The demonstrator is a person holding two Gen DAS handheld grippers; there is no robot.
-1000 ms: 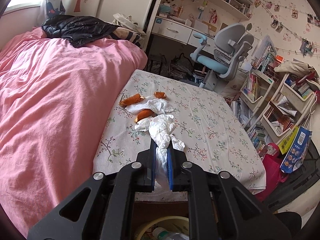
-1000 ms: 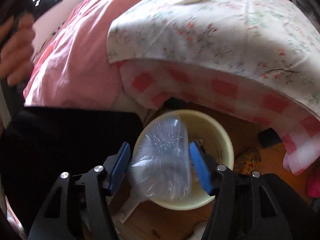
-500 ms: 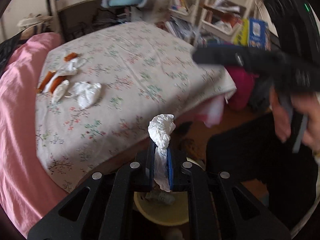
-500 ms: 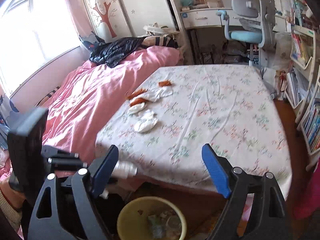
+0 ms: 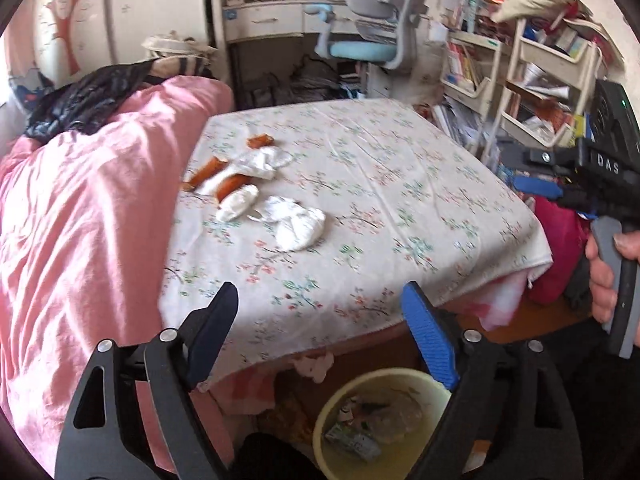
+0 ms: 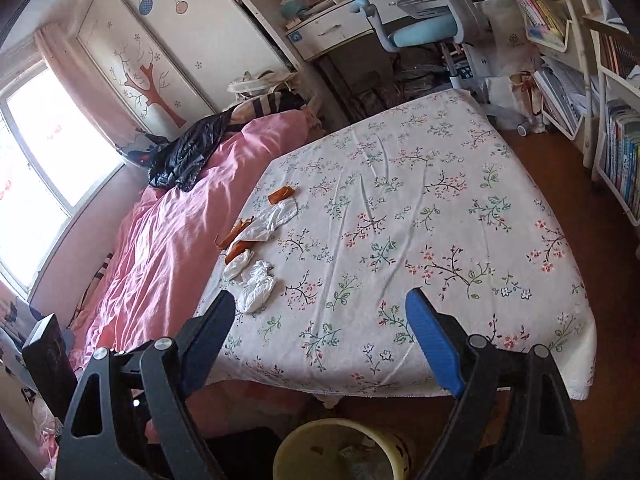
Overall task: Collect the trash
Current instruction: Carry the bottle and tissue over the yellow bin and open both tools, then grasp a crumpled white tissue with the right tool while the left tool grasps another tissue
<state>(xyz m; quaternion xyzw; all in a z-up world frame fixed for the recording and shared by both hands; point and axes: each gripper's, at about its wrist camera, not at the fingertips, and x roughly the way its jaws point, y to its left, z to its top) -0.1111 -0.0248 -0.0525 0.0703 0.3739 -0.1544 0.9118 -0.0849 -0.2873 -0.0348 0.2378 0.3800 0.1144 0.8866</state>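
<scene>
Several crumpled white tissues (image 5: 298, 224) (image 6: 256, 288) and orange peel pieces (image 5: 208, 170) (image 6: 282, 194) lie on the floral sheet (image 5: 380, 168) beside the pink duvet (image 5: 80, 220). A yellow bin (image 5: 380, 371) (image 6: 288, 444) stands on the floor at the bed's near edge and holds several pieces of rubbish. My left gripper (image 5: 319, 292) hangs above the bin, its jaws opening, with nothing between them. My right gripper (image 6: 320, 296) is open and empty, higher up, looking over the bed. A person's hand (image 5: 600, 276) grips its handle at the right of the left wrist view.
A grey and blue desk chair (image 5: 384, 12) and a white desk stand beyond the bed. Crowded bookshelves (image 5: 540, 64) line the right wall, with a red bag (image 5: 560, 248) on the floor below. A black jacket (image 5: 80, 100) lies at the head of the duvet.
My left gripper carried a tissue from the bed to over the bin, then opened, and the tissue is gone from it. My right gripper let a plastic bottle go over the bin and rose.
</scene>
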